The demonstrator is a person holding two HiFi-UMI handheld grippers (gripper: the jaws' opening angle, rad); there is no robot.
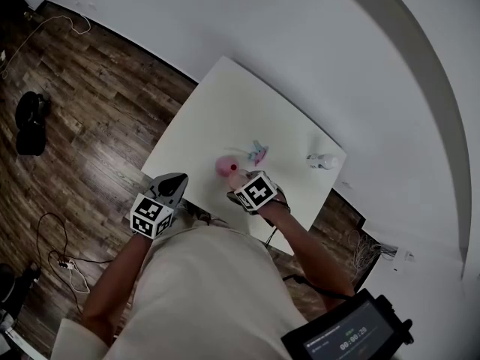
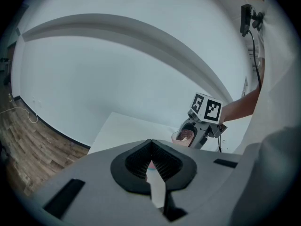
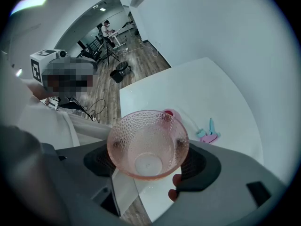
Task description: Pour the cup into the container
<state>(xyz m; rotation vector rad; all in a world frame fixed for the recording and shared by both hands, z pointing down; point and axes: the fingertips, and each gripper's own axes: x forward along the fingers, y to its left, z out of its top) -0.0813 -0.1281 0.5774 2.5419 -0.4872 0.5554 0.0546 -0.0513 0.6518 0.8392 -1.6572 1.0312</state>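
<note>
Pink cup (image 3: 141, 135) clamped in R hand-held gripper (image 3: 146, 160), above white table (image 3: 211, 93) edge, L hand-held gripper (image 2: 151, 166) jaws together

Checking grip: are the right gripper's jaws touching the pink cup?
Touching: the right gripper view shows the right gripper clamping the pink cup, a jaw on each side.

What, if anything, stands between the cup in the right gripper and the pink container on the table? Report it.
Nothing visible. The cup, clamped in the right gripper's jaws, hangs close by the pink container. The pastel toy lies farther along the table, off that path.
</note>
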